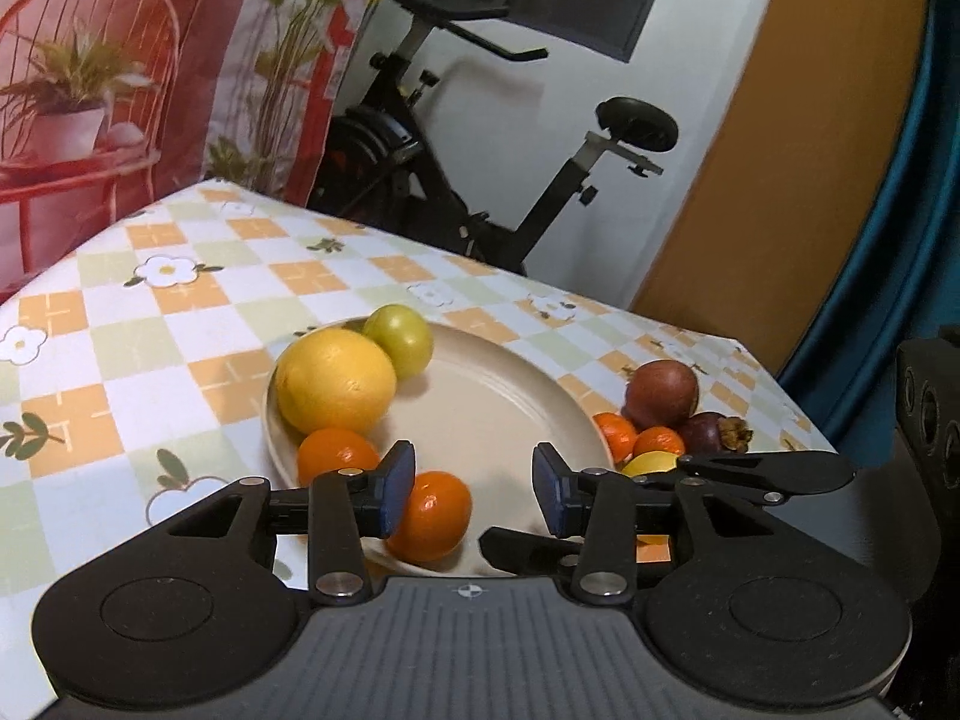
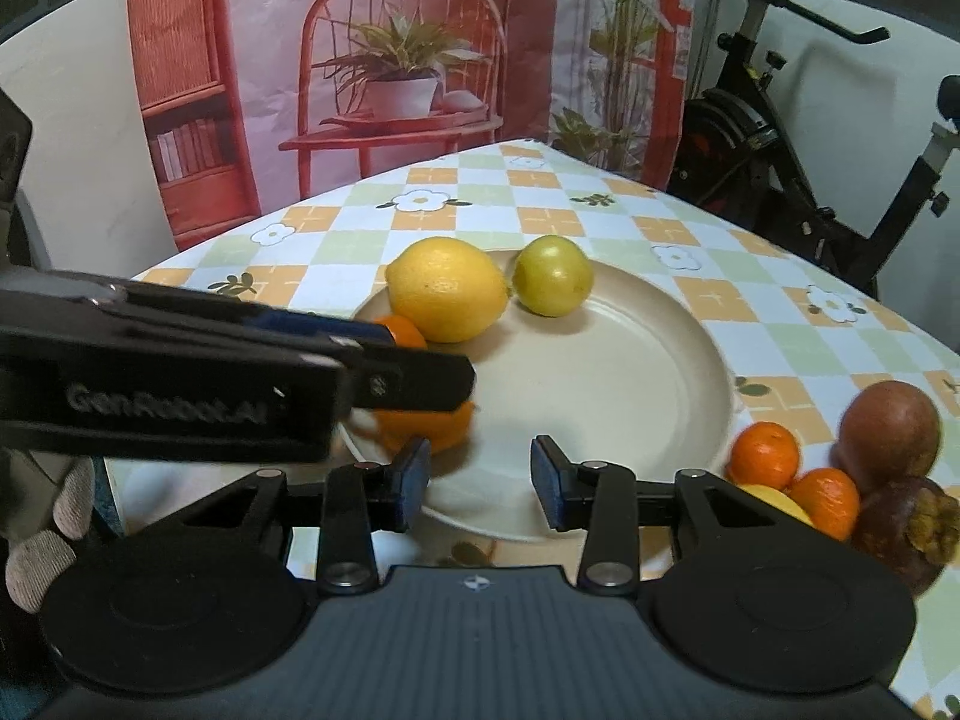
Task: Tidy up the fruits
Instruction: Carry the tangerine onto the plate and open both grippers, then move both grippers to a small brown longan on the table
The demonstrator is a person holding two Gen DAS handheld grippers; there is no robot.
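The left gripper stands over the near rim of the cream plate. Its jaws are parted. A tangerine lies on the plate between the fingers, against the left blue pad; the right pad stands clear of it, so nothing is clamped. A second tangerine lies just beyond the left finger, on the plate's left edge. Ahead of that, further along the left rim, sits the large lemon, with the green fruit touching it on the far side.

Outside the right finger, off the plate on the checked tablecloth, is a tight cluster: two small tangerines, a brown-purple passion fruit, a mangosteen and a small yellow fruit partly hidden by the gripper linkage.

The right gripper is held low over the near edge of the same plate. Its jaws are apart and the gap between the pads holds only bare plate. The left gripper crosses in from the left of its fingers and covers the released tangerine. The fruit cluster lies to the right of its right finger, well outside the gap. A gloved hand shows at the lower left.
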